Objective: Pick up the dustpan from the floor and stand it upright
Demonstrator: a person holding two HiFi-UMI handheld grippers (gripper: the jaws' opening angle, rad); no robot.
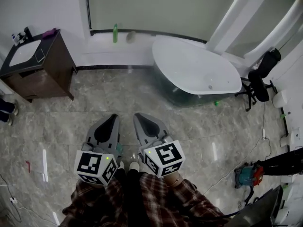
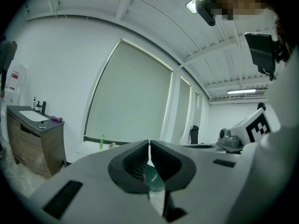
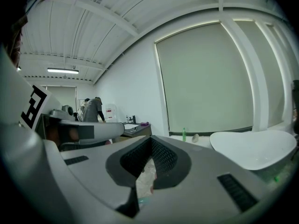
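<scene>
At the far-left corner of the floor point(image 1: 118, 98) stood a dark wooden vanity point(image 1: 47, 65) with a white basin. A green bottle point(image 1: 115, 33) sat on the ledge along the far edge.

Near the near edge, the left gripper point(image 1: 113, 116) pointed level across the room. Its jaws were pressed together at the tips with nothing between them. Just beside it, the right gripper point(image 1: 137, 115) was in the same state, its ribbed pads meeting and empty, tipped slightly downward.

Further right, a white bathtub point(image 1: 199, 65) lay along the far edge, with a black chair point(image 1: 260, 74) beyond it at the right edge. A teal and red machine point(image 1: 247, 175) rested near the near-right corner, next to a dark slab point(image 1: 265, 207) that I could not identify.

No dustpan could be made out in any view, so where it lay could not be told. The step in hand seemed to be finding it, and the task looked not yet begun.

To do this well, the head and grippers would probably need to sweep toward the unseen floor until the dustpan appeared. One gripper should open wide before it came down. A grip on the handle, squarely across the pads, would likely let the pan be raised and set upright without twisting. The other gripper could be kept free to steady it.
</scene>
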